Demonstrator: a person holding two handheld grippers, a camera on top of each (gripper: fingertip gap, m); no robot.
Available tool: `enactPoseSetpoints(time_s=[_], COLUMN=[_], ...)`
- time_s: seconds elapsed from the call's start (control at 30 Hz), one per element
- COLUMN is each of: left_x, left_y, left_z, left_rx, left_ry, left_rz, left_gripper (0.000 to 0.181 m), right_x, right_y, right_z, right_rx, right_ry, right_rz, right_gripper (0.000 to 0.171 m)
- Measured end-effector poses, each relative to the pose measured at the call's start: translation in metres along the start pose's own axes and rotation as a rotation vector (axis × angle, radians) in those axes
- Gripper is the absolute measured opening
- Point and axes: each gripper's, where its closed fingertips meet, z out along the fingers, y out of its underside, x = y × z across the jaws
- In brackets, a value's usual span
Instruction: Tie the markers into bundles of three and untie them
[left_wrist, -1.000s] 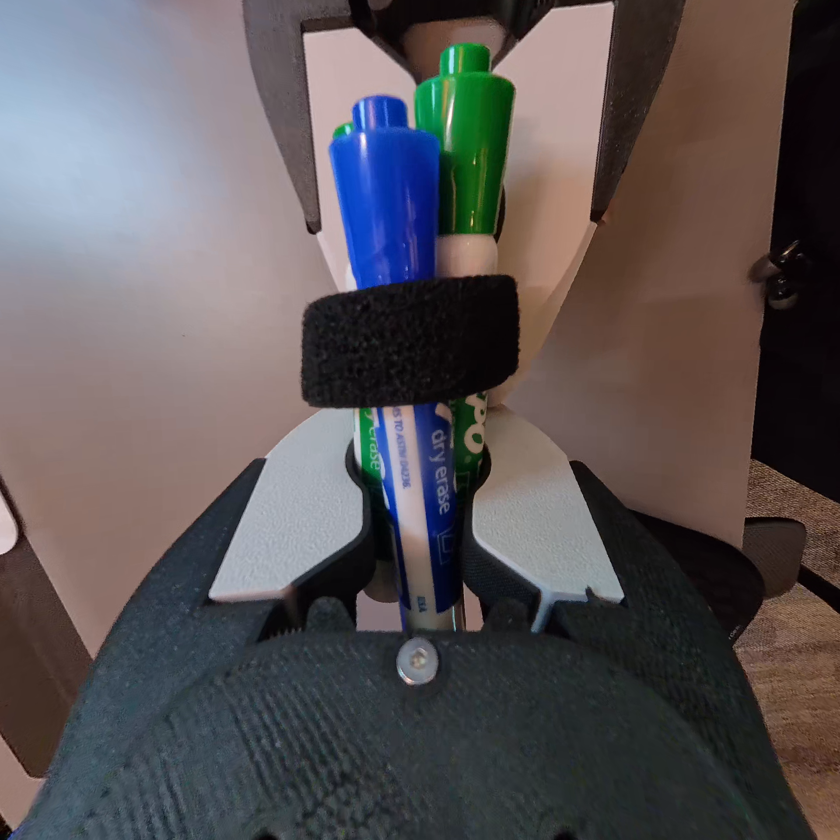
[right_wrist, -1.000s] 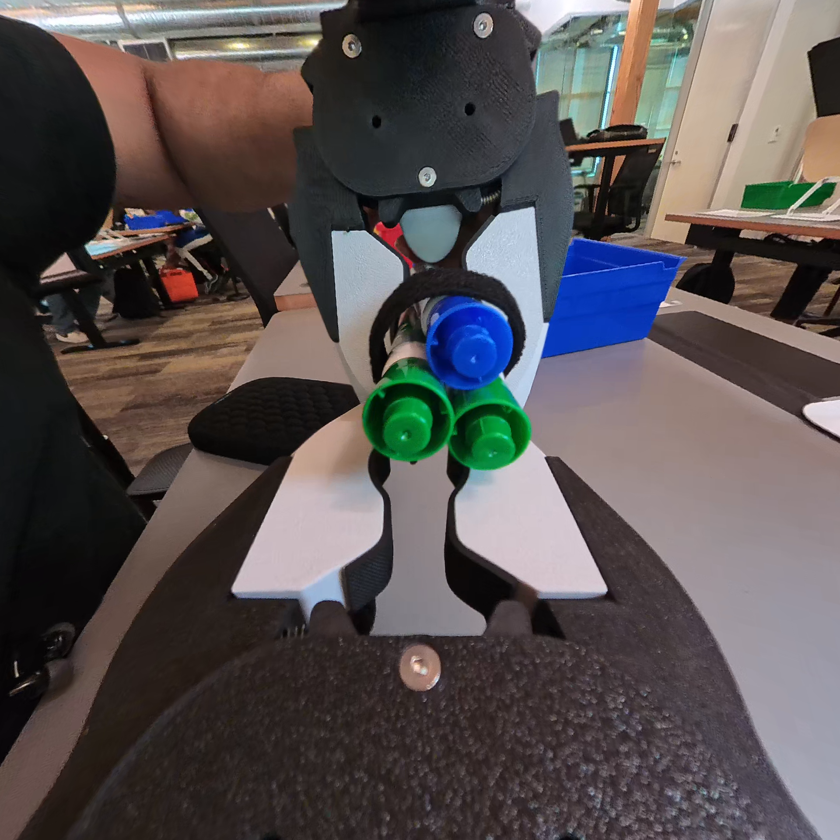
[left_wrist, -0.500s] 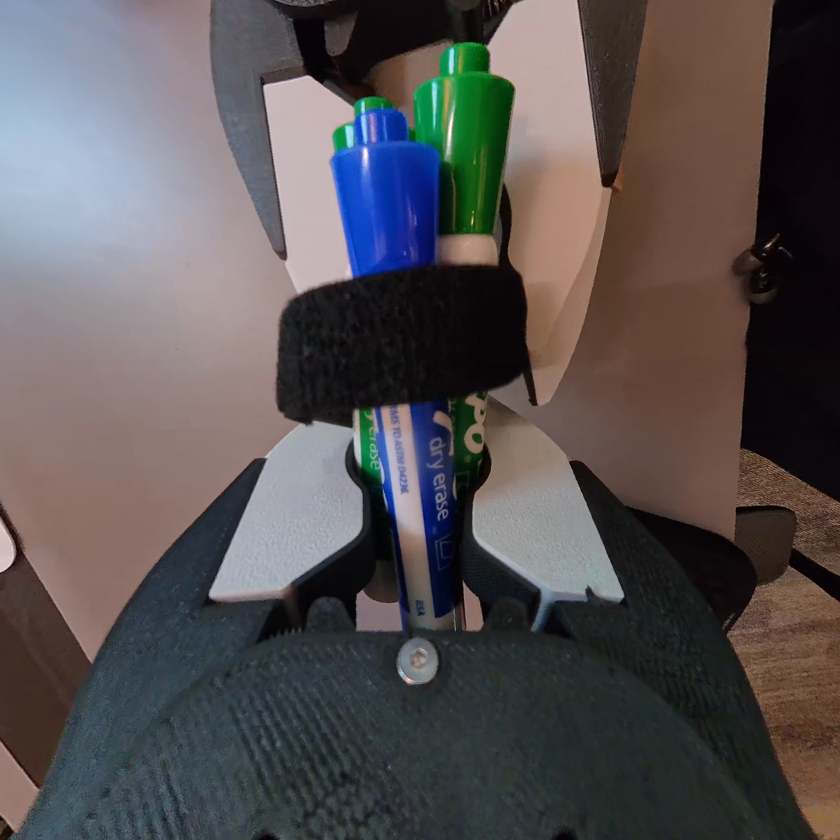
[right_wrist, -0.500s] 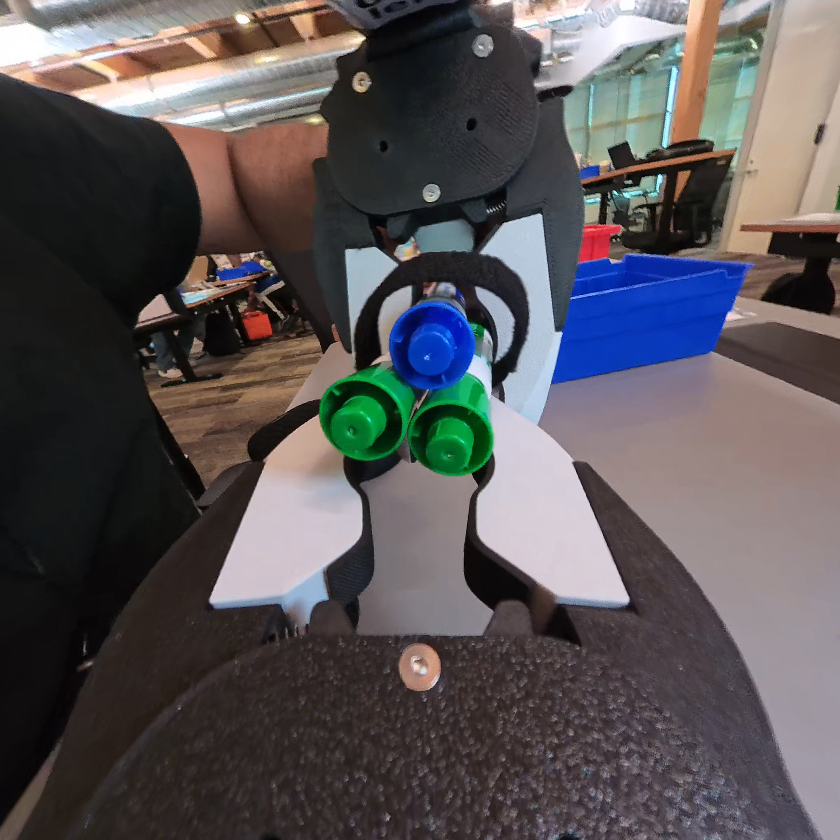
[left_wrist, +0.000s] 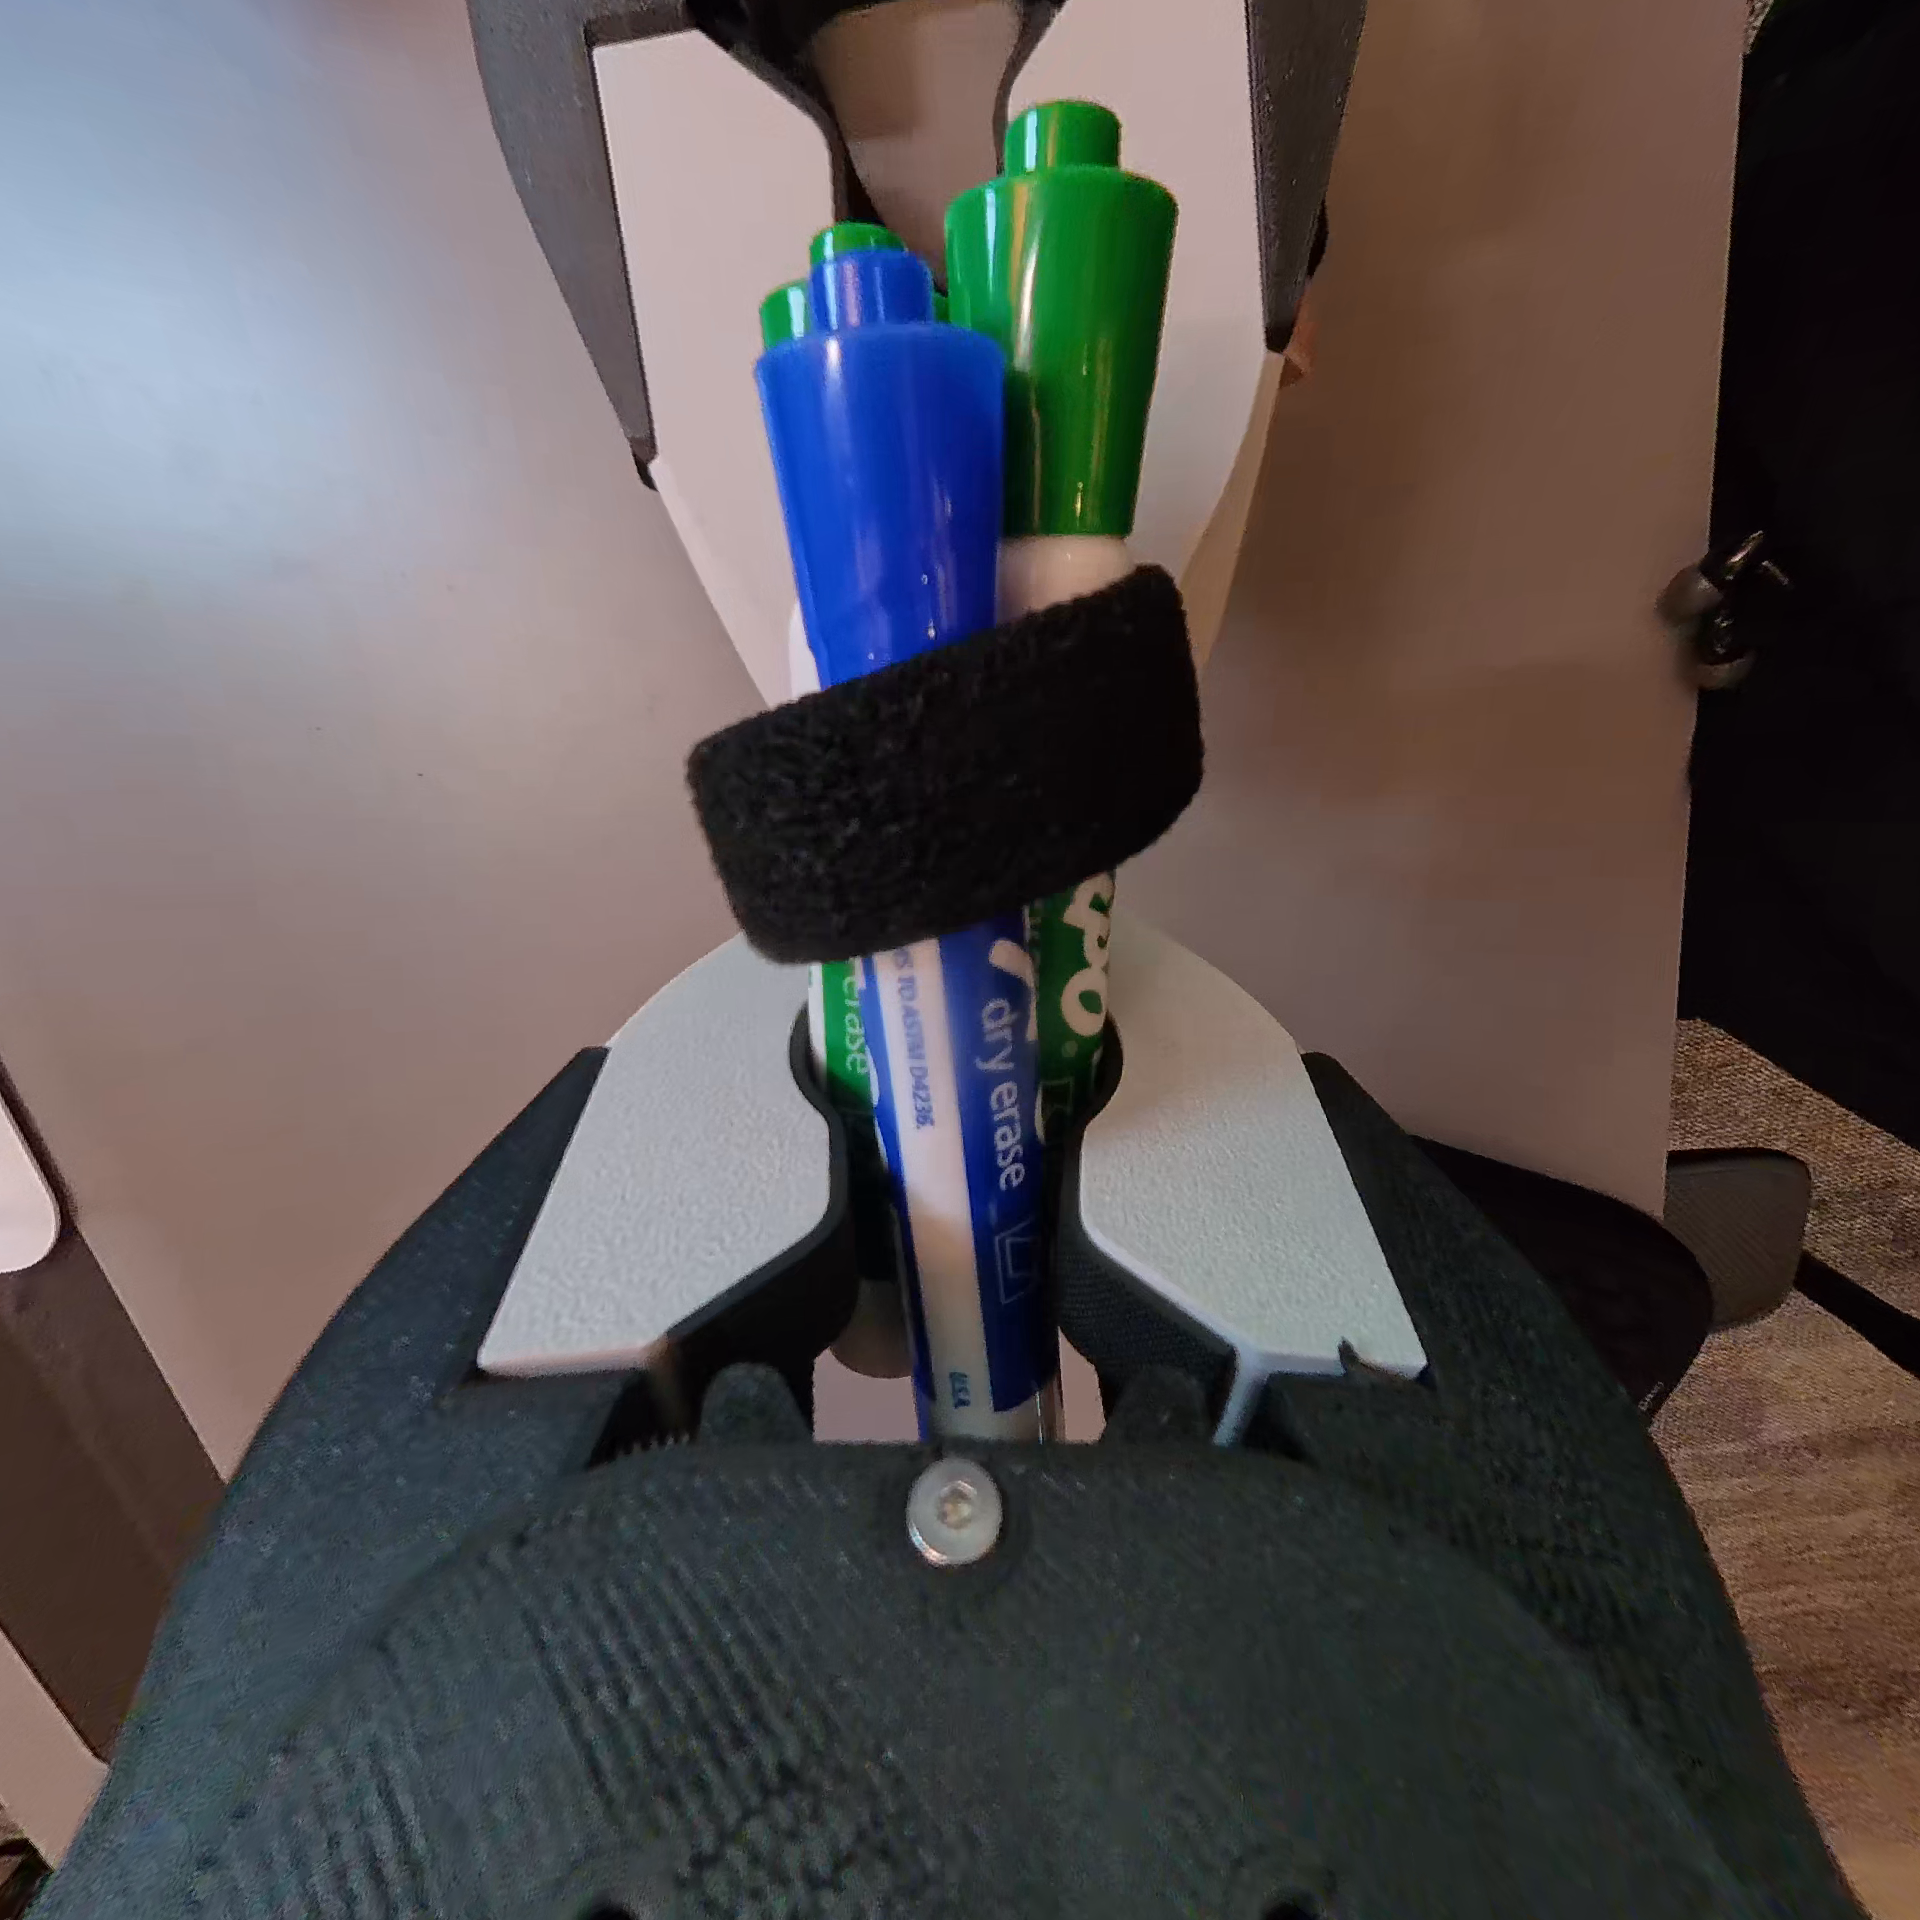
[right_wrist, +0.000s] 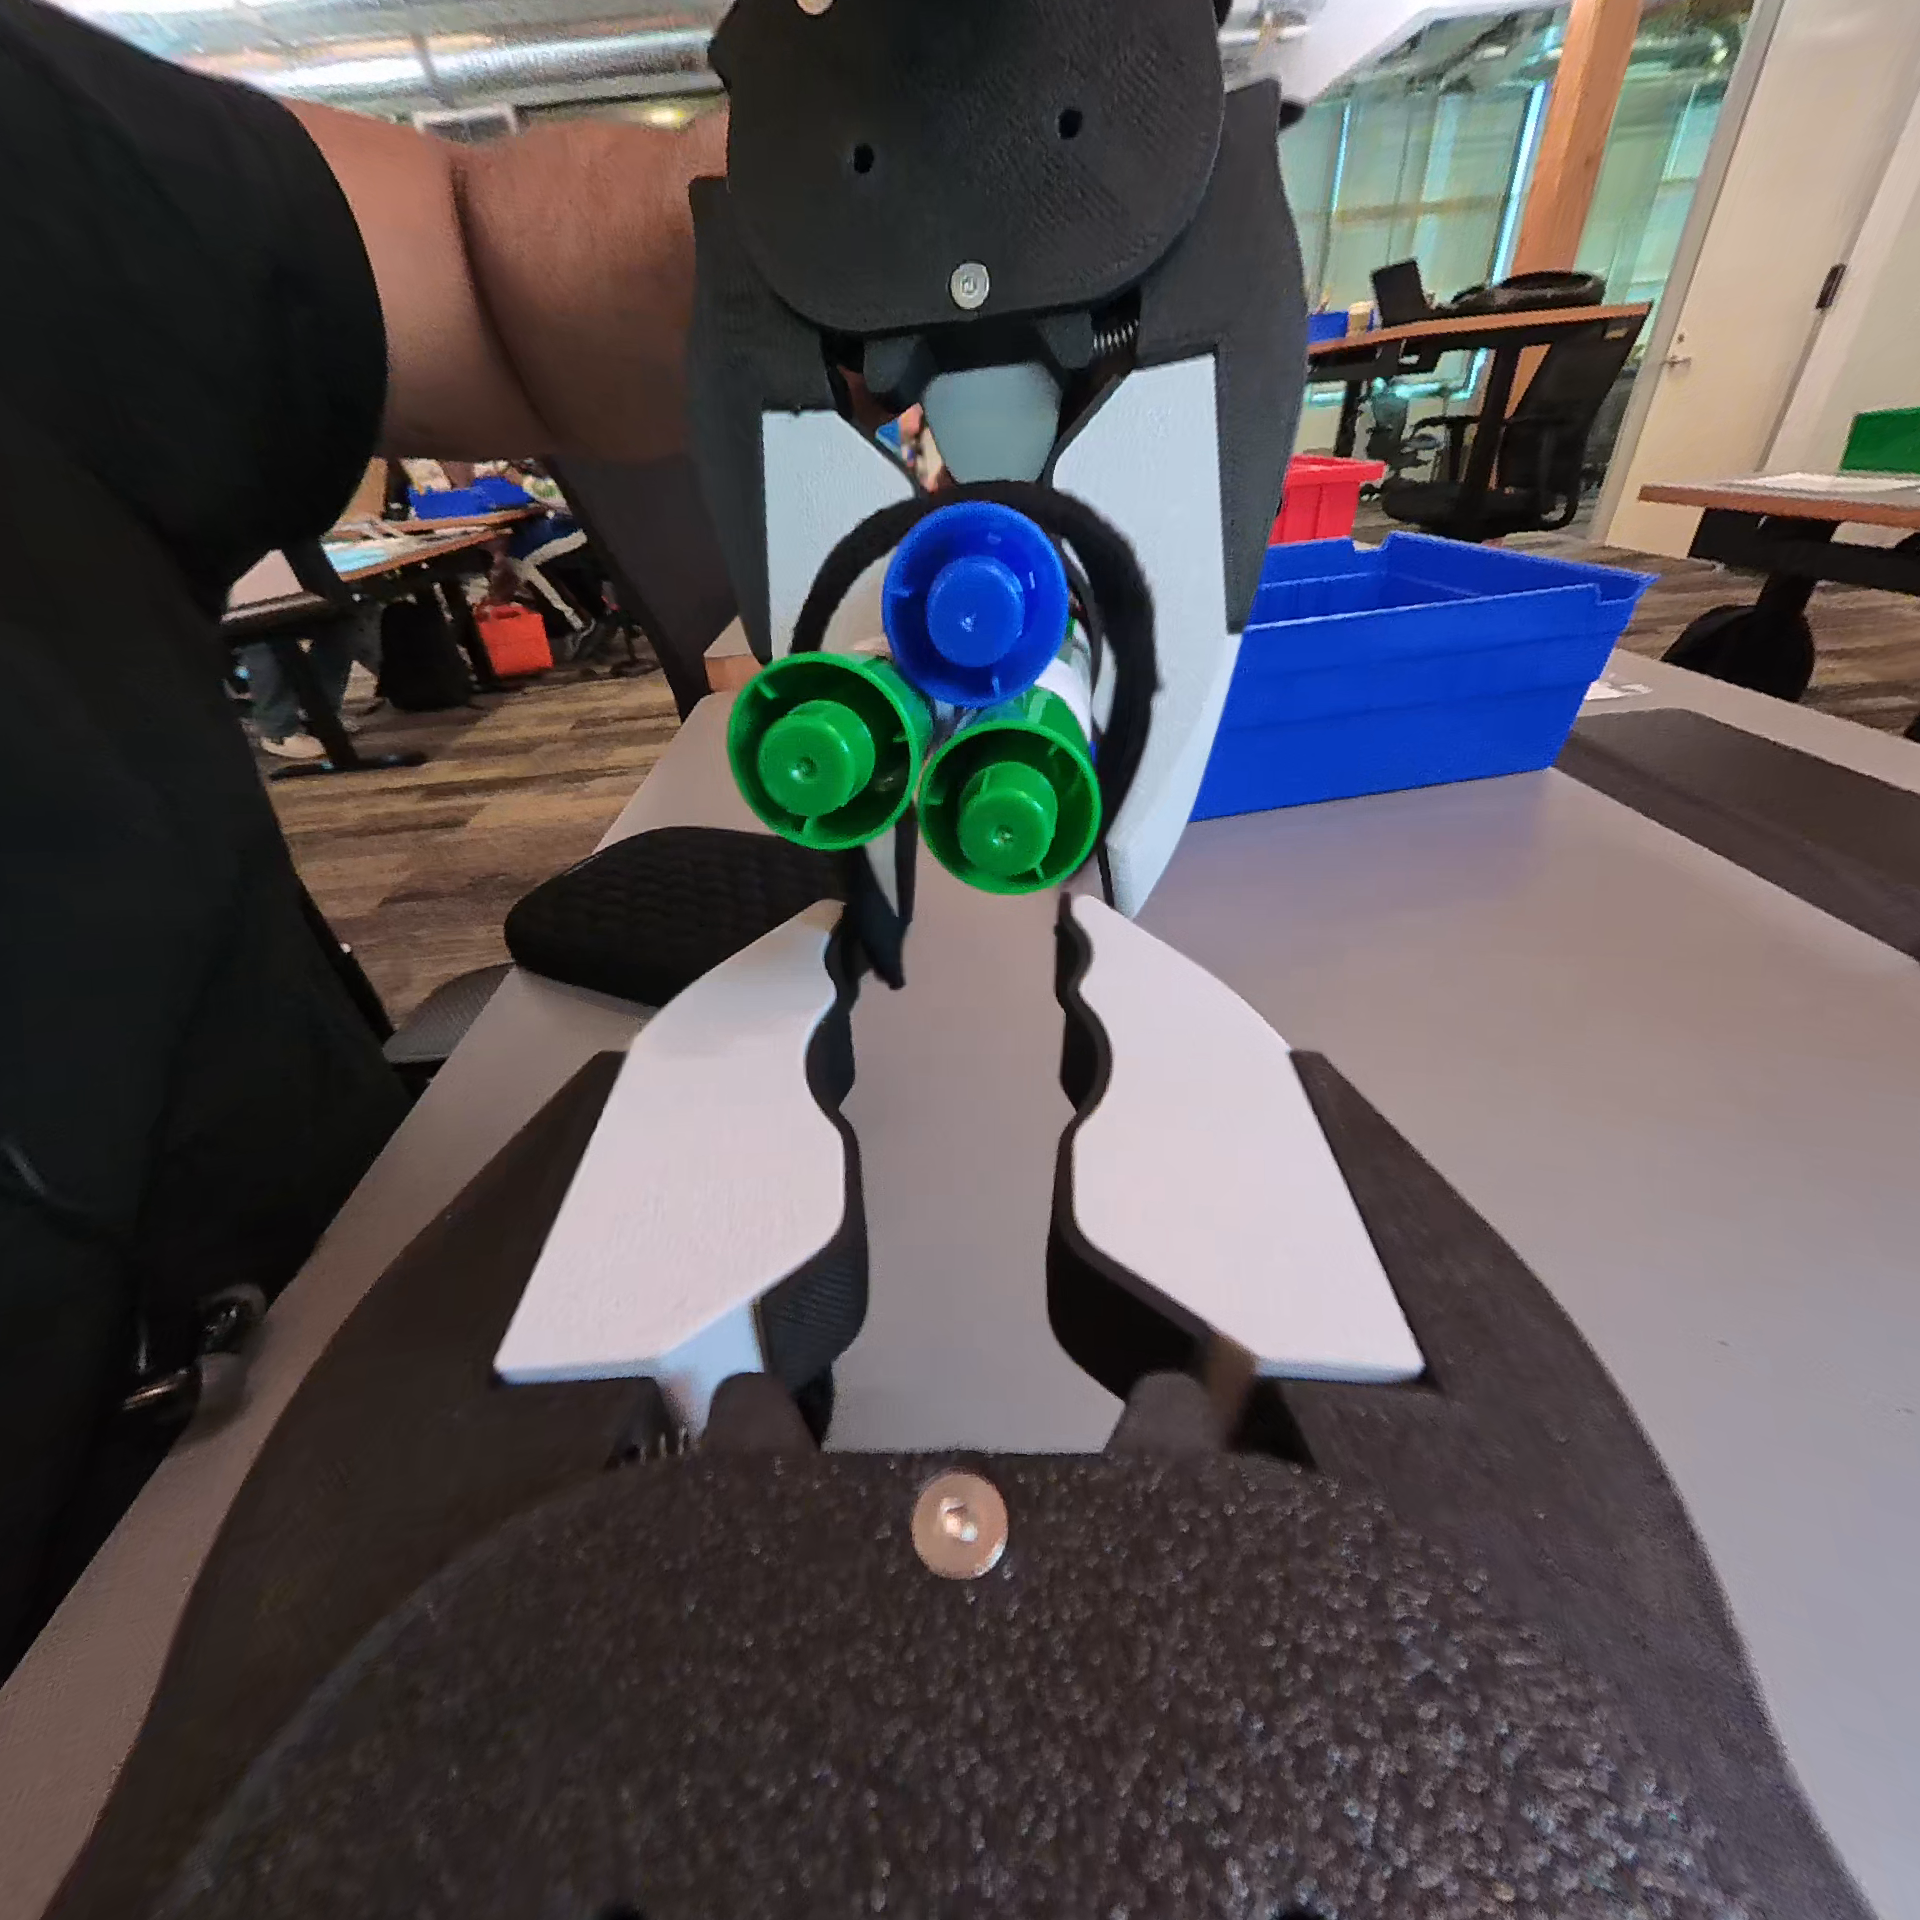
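Note:
A bundle of three markers, one blue (left_wrist: 883, 499) and two green (left_wrist: 1060, 364), is clamped by its barrels in my left gripper (left_wrist: 961, 997), which is shut on it. A black strap (left_wrist: 945, 790) loops slackly and askew around the bundle below the caps. In the right wrist view the caps point at the camera: the blue marker (right_wrist: 971, 613) sits above the green markers (right_wrist: 821, 748). The strap (right_wrist: 1127, 623) arches loosely around them, and its tail hangs by my right gripper's left fingertip. My right gripper (right_wrist: 951, 914) is open just below the caps. It also shows facing the bundle in the left wrist view (left_wrist: 997, 623).
The grey table (right_wrist: 1455, 1039) lies beneath both grippers. A blue bin (right_wrist: 1403, 675) stands on it at the back right. A black chair armrest (right_wrist: 644, 904) is at the table's left edge. A person's arm (right_wrist: 520, 312) holds the left gripper (right_wrist: 987, 707). Less than 4 cm separates the two grippers' tips.
The strap has gone from a snug, level band to a slack, tilted loop with a hanging tail. My right gripper has opened wider and moved closer to the caps.

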Motion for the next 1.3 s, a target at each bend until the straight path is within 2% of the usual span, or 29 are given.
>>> enactPoseSetpoints(time_s=[0.07,0.3,0.43,0.63,0.83,1.0,1.13,1.17,1.27,1.3], left_x=[0.001,0.006,0.007,0.0,-0.013,-0.008,-0.004,-0.003,0.0,0.001], left_y=[0.001,0.002,0.002,0.01,0.047,0.082,0.104,0.107,0.117,0.12], left_z=[-0.001,-0.003,-0.001,0.001,0.015,0.034,0.043,0.044,0.046,0.046], left_rx=[-0.001,0.027,0.034,0.019,-0.054,-0.085,-0.131,-0.14,-0.177,-0.19], left_ry=[0.0,0.034,0.05,0.02,-0.06,-0.071,-0.094,-0.101,-0.124,-0.129], left_rz=[0.001,-0.026,-0.047,-0.055,-0.093,-0.157,-0.173,-0.171,-0.165,-0.165], left_gripper=[0.043,0.043,0.043,0.042,0.042,0.043,0.043,0.043,0.043,0.043], right_x=[-0.004,-0.003,-0.006,-0.001,0.027,0.035,0.034,0.032,0.031,0.034], right_y=[0.004,0.001,0.006,0.014,0.044,0.078,0.091,0.095,0.096,0.092], right_z=[0.0,-0.004,0.002,-0.002,-0.012,-0.001,0.016,0.021,0.03,0.03], right_rx=[-0.023,-0.013,-0.039,-0.1,-0.283,-0.458,-0.523,-0.545,-0.569,-0.572], right_ry=[-0.035,-0.032,-0.023,0.005,0.134,0.141,0.106,0.086,0.053,0.052], right_rz=[0.007,0.01,0.01,-0.026,-0.037,0.081,0.171,0.192,0.191,0.162], right_gripper=[0.045,0.045,0.037,0.041,0.036,0.039,0.041,0.038,0.003,0.003])
